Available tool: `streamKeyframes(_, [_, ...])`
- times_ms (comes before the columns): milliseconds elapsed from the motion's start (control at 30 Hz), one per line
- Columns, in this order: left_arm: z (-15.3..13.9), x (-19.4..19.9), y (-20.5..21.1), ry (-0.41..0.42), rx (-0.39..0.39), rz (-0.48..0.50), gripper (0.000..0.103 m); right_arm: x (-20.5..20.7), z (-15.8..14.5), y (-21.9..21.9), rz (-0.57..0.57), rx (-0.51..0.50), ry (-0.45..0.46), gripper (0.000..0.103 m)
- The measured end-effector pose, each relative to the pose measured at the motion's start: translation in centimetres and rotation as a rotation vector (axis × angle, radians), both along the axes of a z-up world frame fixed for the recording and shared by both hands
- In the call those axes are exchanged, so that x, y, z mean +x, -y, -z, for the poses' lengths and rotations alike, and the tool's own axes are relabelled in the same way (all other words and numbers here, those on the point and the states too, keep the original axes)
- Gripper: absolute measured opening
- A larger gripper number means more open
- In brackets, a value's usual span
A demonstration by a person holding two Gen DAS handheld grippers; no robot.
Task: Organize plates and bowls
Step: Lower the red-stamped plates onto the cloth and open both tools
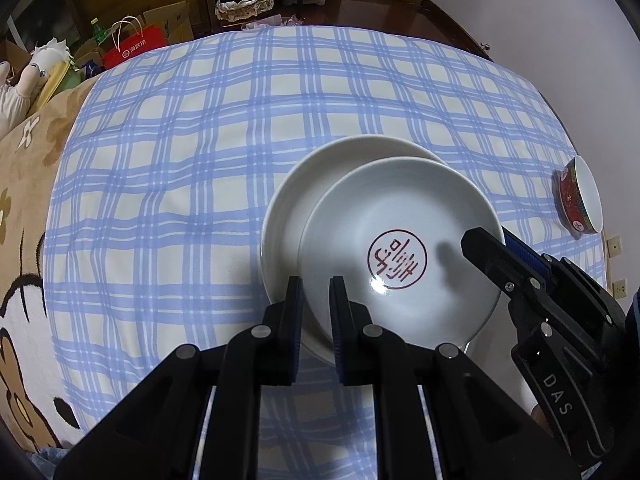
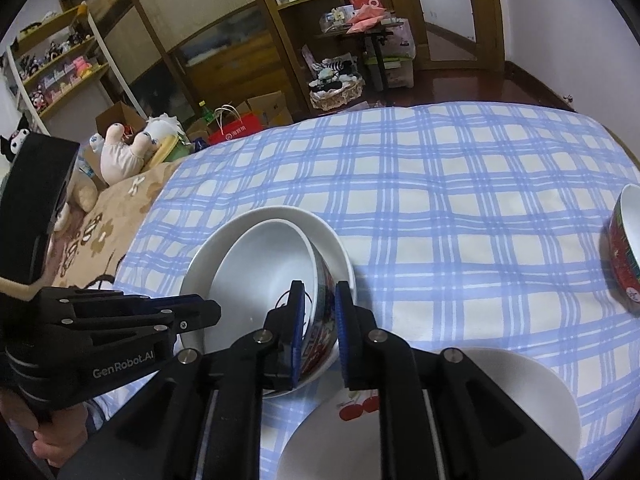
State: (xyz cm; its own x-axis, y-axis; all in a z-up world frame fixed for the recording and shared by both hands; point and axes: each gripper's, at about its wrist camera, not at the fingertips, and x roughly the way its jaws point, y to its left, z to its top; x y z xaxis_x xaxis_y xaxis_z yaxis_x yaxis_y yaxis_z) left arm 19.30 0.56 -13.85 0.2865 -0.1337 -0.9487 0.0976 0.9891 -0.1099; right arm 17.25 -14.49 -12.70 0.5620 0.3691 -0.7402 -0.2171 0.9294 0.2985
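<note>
In the left wrist view my left gripper is shut on the near rim of a white bowl with a red seal mark inside. That bowl sits in a larger white plate. In the right wrist view my right gripper is shut on the right rim of the same bowl, whose outside is red patterned, over the plate. My right gripper also shows in the left wrist view, and my left gripper shows in the right wrist view.
A second red patterned bowl lies at the far right of the blue checked cloth; it also shows in the right wrist view. A white dish with cherries sits near the front. A beige blanket lies left.
</note>
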Motion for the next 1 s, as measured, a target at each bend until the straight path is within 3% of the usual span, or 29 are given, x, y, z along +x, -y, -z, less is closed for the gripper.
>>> streamKeyframes(333, [0.22,0.57,-0.25,-0.01,-0.025,-0.01,0.014,-0.3,-0.34,-0.64,-0.003,-0.067,0.04,0.016])
streamKeyframes(1000, [0.06,0.3,-0.3,0.01,-0.018,-0.015,0.014,0.24,0.23,0.0,0.018,-0.053,0.019,0.017])
